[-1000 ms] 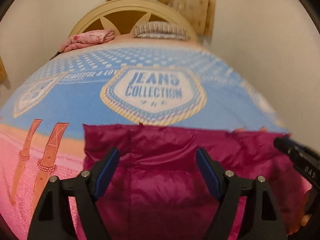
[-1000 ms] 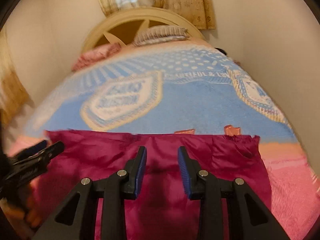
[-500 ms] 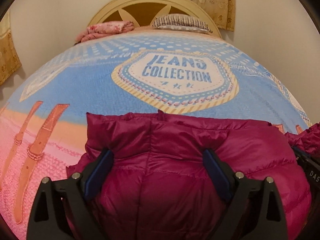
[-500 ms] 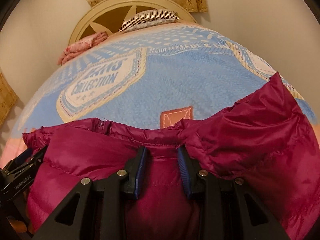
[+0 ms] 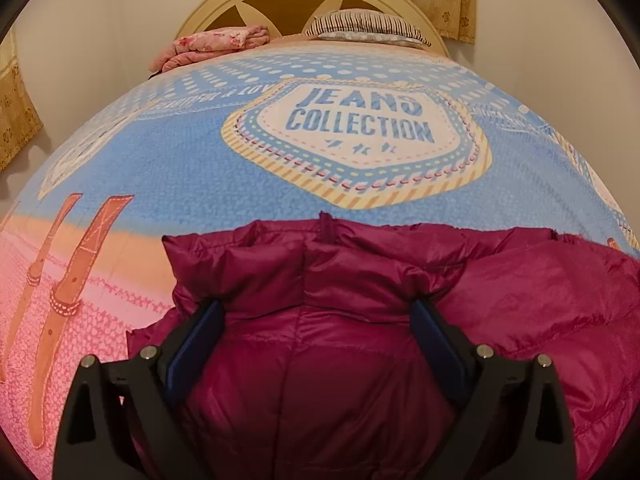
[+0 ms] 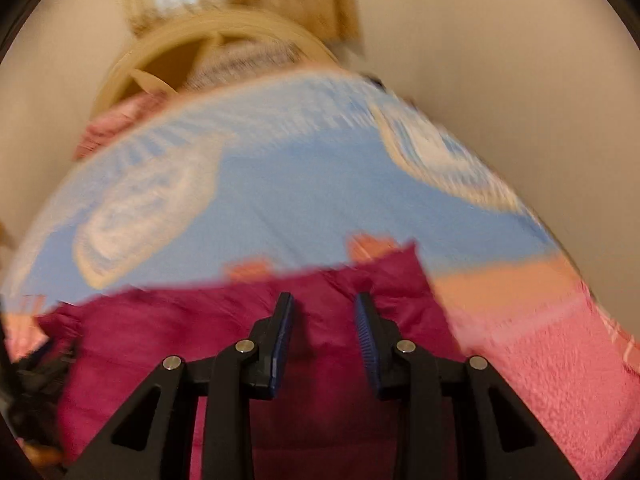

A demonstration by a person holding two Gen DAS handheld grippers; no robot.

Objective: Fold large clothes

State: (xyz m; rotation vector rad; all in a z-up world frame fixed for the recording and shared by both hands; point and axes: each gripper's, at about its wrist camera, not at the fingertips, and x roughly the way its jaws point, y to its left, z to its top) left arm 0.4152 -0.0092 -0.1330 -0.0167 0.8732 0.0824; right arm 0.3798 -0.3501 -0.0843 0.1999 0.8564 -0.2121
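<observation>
Jacket (image 5: 360, 340), dark pink and puffy, lies across the near end of the bed (image 5: 200, 160), its long side running left to right under both tools. Left gripper (image 5: 316, 336) tilts down over it, jaws opening wide with fabric bulging between them, nothing pinched. Right gripper (image 6: 324, 320), blurred, angles down too, jaws partly apart above the cloth, gripping nothing visible

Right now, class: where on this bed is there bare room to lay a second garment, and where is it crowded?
Free: the blue blanket stretch between the maroon jacket and the pillow, and the pink strip left of the jacket. Crowded: the near edge under the jacket, and the headboard end with the folded pink cloth.
</observation>
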